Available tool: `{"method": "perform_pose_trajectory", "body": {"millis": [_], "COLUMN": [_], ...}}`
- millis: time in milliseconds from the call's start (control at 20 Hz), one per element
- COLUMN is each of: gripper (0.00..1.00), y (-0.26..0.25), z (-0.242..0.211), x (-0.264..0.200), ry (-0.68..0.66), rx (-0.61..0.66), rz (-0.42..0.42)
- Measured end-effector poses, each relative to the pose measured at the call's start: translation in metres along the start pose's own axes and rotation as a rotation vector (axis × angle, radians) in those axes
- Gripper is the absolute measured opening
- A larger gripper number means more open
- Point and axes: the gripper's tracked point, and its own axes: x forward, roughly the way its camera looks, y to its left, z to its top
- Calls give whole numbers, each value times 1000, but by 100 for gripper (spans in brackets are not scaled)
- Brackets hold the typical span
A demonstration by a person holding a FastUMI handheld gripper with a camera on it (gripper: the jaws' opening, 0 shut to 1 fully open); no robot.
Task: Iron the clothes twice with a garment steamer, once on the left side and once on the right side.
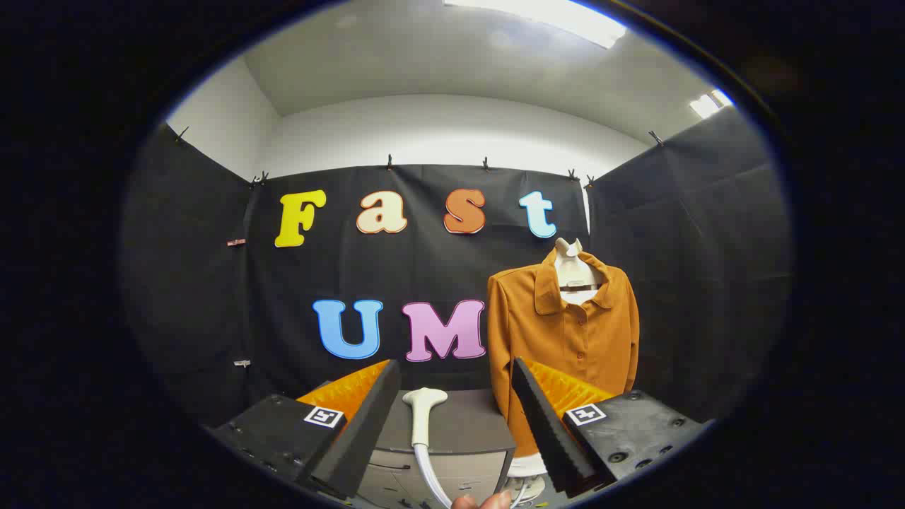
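Pre-grasp step: gripper released, holding nothing; steamer head lower center between fingers on cabinet. Next: close on handle, carry to shirt, center right.

Steamer head lies on the cabinet, between the spread gripper fingers. Shirt hangs right of the cabinet, beyond the right finger, before the wall.
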Motion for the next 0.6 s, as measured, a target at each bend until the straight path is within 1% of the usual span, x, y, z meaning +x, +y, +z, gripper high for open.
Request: {"method": "perform_pose_trajectory", "body": {"millis": [350,600], "gripper": [98,98], "y": [8,17], "z": [0,-3], "x": [-4,-7], "ry": [11,23], "rx": [2,-7], "rz": [-2,13]}}
